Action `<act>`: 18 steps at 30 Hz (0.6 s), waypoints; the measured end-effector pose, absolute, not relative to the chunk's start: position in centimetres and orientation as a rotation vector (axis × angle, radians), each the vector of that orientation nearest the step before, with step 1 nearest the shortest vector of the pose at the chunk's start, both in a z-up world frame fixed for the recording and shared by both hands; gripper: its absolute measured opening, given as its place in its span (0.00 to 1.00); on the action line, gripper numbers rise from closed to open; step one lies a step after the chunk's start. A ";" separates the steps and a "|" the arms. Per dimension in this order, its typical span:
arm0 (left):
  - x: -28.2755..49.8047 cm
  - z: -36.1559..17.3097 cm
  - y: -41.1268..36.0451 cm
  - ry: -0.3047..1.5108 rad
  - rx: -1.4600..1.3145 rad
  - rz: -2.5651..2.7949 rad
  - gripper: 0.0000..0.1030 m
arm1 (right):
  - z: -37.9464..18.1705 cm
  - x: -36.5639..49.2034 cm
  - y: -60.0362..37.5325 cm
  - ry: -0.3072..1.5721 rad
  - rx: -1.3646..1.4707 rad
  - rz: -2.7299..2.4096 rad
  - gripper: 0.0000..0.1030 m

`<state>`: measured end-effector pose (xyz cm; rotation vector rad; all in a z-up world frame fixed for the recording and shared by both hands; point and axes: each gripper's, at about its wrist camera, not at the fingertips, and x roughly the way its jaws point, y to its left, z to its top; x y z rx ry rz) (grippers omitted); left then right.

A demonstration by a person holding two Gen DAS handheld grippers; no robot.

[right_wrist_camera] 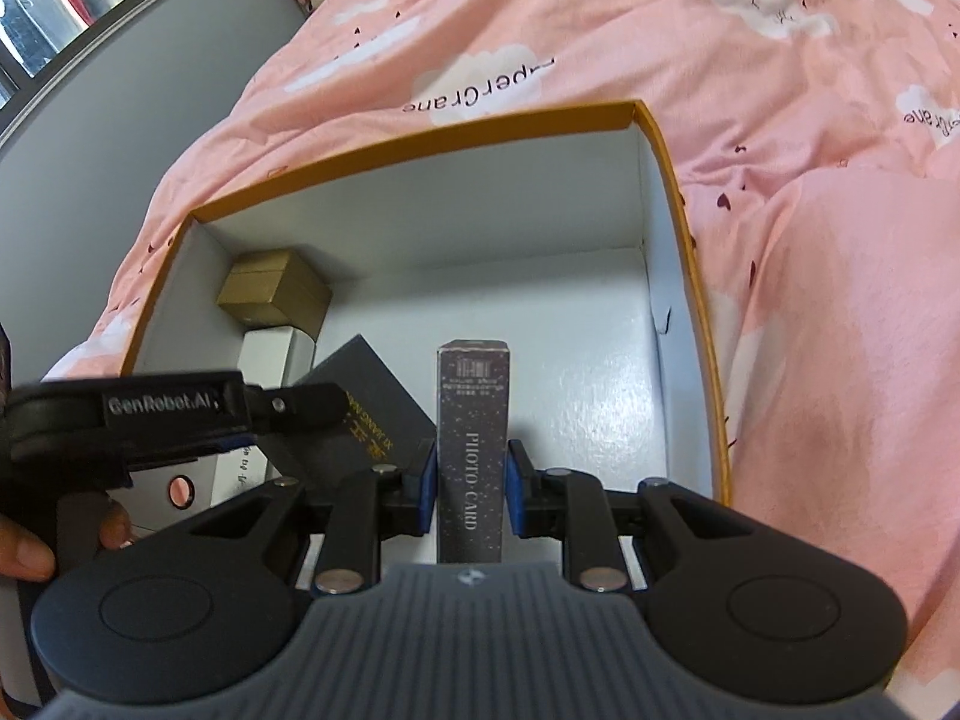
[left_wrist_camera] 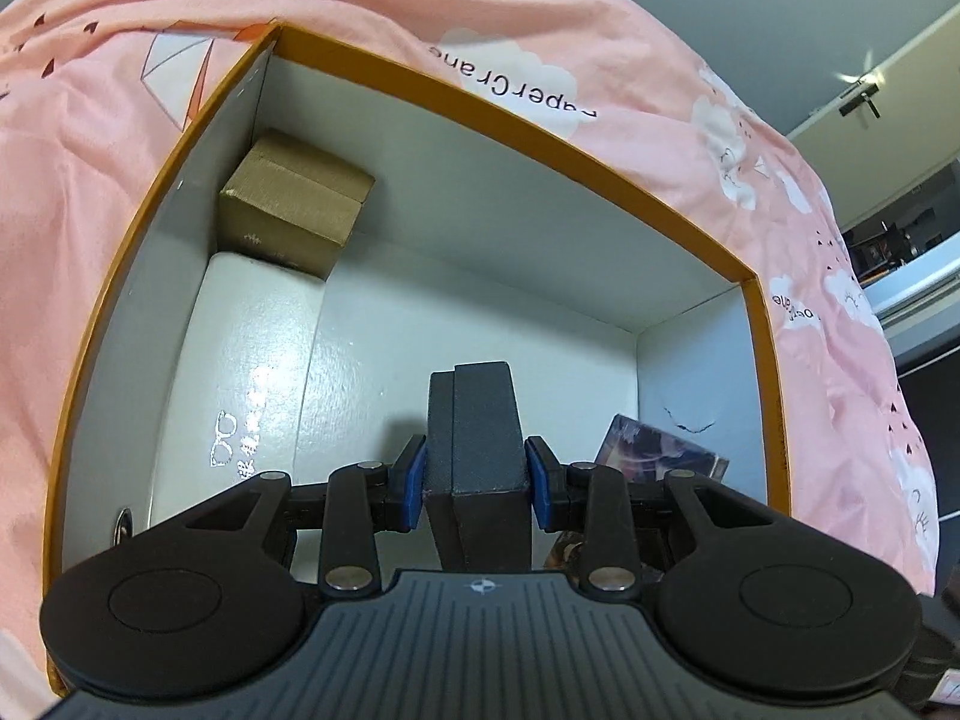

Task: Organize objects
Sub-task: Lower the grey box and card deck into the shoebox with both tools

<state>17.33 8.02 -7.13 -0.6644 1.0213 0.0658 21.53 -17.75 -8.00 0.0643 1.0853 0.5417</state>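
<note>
The left gripper point(left_wrist_camera: 477, 483) pinches a dark box point(left_wrist_camera: 477, 426) over the big box point(left_wrist_camera: 516, 120); the right gripper point(right_wrist_camera: 469, 489) squeezes a card box point(right_wrist_camera: 471, 450) (light, stiff cardboard) by its sides

Black grippers point(right_wrist_camera: 469, 495), blue pads point(right_wrist_camera: 428, 489), one apparently marked "GenRobot.AI".

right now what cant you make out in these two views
- Left wrist view: dark box in the left gripper; its printed face turned away.
- Left wrist view: photo card box half hidden by the gripper linkage.
- Right wrist view: white box mostly behind the left gripper.
</note>
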 end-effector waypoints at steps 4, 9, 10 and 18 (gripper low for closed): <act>16.5 -8.3 9.2 1.076 -0.778 0.068 0.41 | -8.2 21.5 -17.8 1.092 0.070 0.538 0.23; 15.7 -7.8 9.2 1.085 -0.677 0.115 0.50 | -8.3 21.3 -17.9 1.090 0.067 0.531 0.23; 15.5 -7.6 9.2 1.082 -0.659 0.121 0.57 | -8.3 21.3 -18.0 1.089 0.067 0.533 0.23; 14.8 -5.9 9.4 1.081 -0.545 0.081 0.61 | -8.2 21.1 -18.1 1.089 0.069 0.530 0.23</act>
